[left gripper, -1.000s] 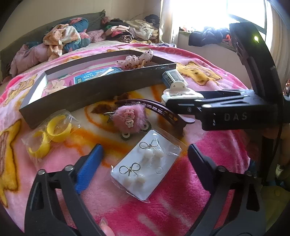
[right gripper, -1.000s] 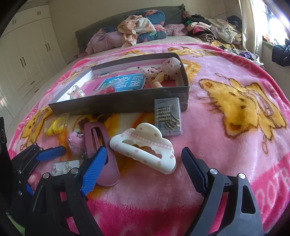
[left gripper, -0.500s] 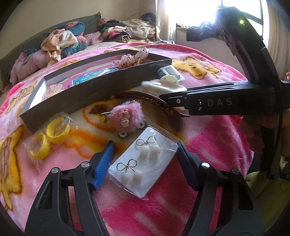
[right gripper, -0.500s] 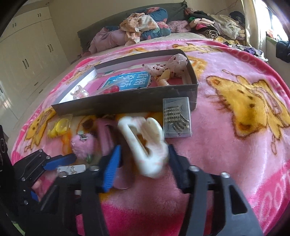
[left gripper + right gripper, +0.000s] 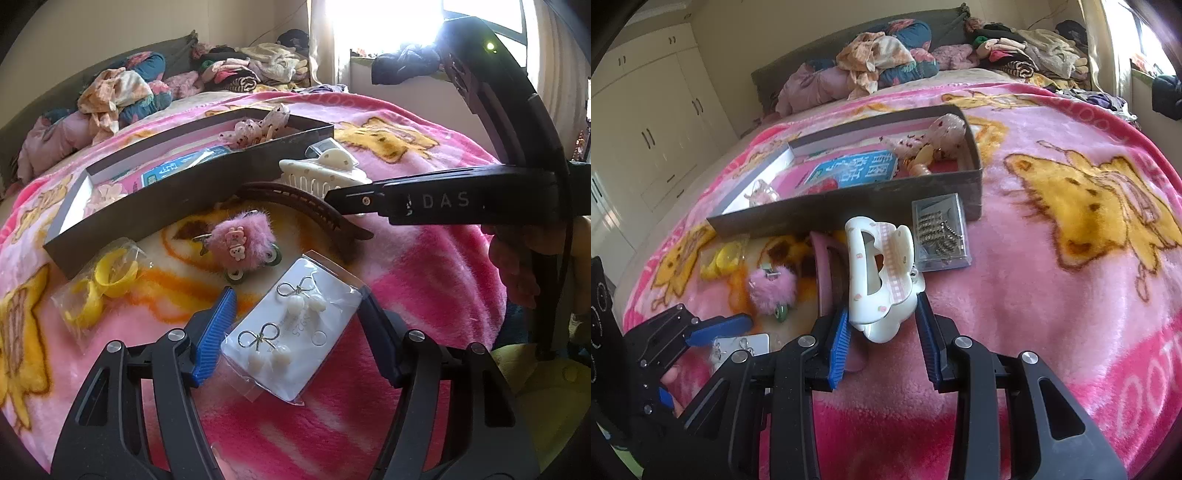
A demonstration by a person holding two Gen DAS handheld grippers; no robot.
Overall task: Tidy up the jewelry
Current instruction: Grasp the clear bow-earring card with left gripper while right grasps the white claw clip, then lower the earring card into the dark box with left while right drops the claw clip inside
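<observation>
Right wrist view is showing the right gripper (image 5: 882, 334), its jaws just closing, clamping the white claw clip (image 5: 881, 277) above the pink blanket (image 5: 1034, 295), while the left gripper (image 5: 295, 325) is squeezing the earring card (image 5: 291, 332) lying on it.

Between your right tongs (image 5: 884, 334) sits a glossy, smooth plastic claw clip (image 5: 881, 275). Between your left tongs (image 5: 297, 328), a matt white paper card (image 5: 295, 328) in shiny clear film. Under both lies fuzzy pink fleece blanket (image 5: 1015, 295); beyond them, a matt cardboard box (image 5: 849, 206).
</observation>
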